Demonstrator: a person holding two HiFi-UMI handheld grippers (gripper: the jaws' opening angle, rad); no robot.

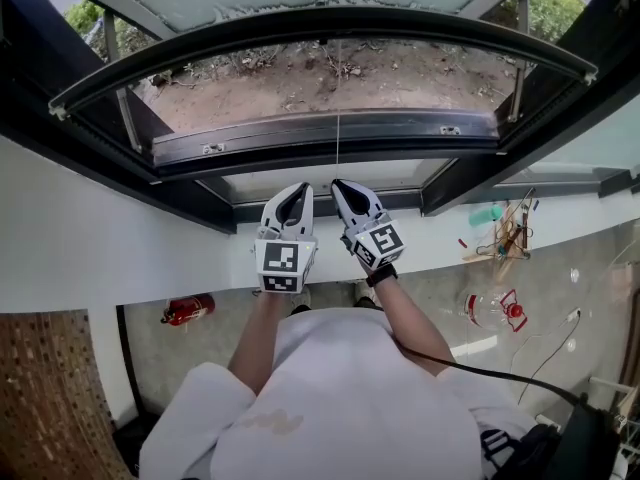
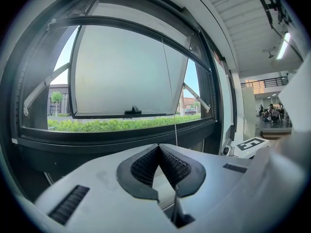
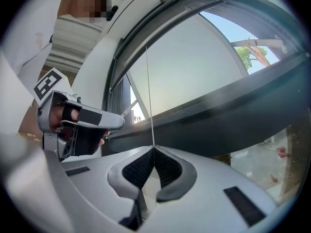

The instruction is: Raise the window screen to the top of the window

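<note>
We see right gripper (image 3: 154,149) fingers closed, pinching the screen cord (image 3: 148,96) at their tips; left gripper (image 2: 159,146) fingers closed empty, cord just beside them.

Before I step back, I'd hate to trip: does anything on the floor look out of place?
A red fire extinguisher lies on its side at left. At right, loose sticks and a clear container with red parts clutter the floor.

The left hand-held gripper (image 1: 297,190) and right hand-held gripper (image 1: 342,185) are pale grey, with black ribbed pads (image 2: 146,166) and black-and-white square markers (image 1: 281,260). The window frame (image 1: 330,126) is black, the cord (image 3: 148,81) white.
</note>
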